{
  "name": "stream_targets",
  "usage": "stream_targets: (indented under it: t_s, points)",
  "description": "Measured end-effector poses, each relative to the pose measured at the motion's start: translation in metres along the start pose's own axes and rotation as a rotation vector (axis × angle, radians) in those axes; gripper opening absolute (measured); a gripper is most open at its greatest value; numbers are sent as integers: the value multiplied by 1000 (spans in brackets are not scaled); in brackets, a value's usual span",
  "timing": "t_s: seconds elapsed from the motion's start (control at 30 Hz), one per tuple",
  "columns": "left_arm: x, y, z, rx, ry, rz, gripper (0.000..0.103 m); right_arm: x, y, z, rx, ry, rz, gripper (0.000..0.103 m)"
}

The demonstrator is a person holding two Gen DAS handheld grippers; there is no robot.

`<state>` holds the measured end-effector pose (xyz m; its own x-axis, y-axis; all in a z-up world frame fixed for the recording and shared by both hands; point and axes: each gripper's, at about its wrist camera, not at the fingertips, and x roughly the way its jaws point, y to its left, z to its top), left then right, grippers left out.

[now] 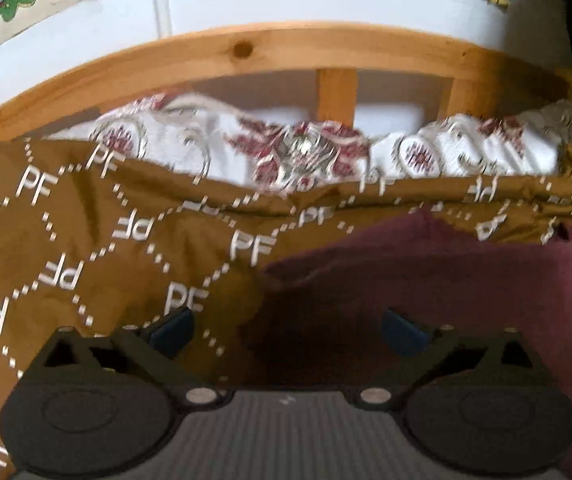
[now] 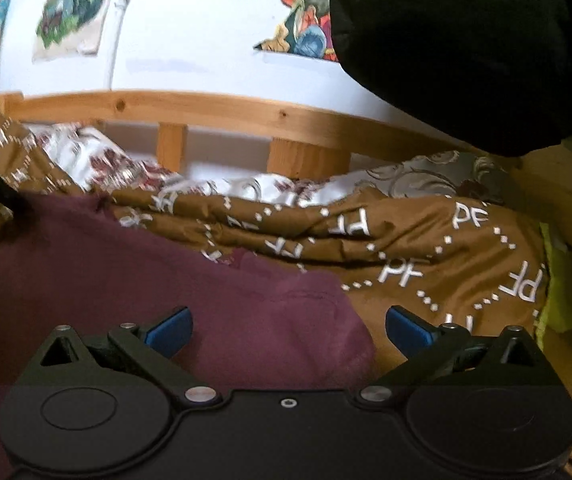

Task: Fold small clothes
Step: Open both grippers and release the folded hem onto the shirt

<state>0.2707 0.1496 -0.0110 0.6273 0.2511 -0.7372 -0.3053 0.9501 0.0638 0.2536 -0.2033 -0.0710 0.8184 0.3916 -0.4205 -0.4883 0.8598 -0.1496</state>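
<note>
Both tools are released, the left tool [image 1: 288, 332] and right tool [image 2: 289, 330] each spread wide with nothing between the blue pads, above a maroon garment [image 2: 125, 272] lying on the brown patterned bedspread [image 1: 85, 220], lower right of the left view, lower left of the right.

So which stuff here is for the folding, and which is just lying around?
For the folding:
- maroon garment
- left claw, open
- right claw, open

Just lying about:
- brown PF-print cover
- white flowered bedding
- wooden bed rail
- wall pictures
</note>
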Motion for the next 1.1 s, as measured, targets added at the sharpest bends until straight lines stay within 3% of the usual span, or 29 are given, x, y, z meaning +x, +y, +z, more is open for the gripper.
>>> stream_targets:
  t_s: [0.2, 0.3, 0.43, 0.77, 1.1]
  points:
    - [19, 5, -3, 38, 56, 198, 102, 6, -23, -8, 82, 38, -189, 102]
    - [25, 13, -1, 21, 86, 237, 102, 5, -36, -11, 140, 32, -204, 102]
    - [13, 23, -3, -52, 71, 187, 102, -3, -36, -8, 145, -4, -217, 102]
    - [-36, 36, -12, -121, 4, 68, 102, -33, -32, 7, 180, -136, -247, 102]
    - [-91, 53, -61, -202, -46, -66, 102, -75, -4, 9, 158, -202, -238, 102]
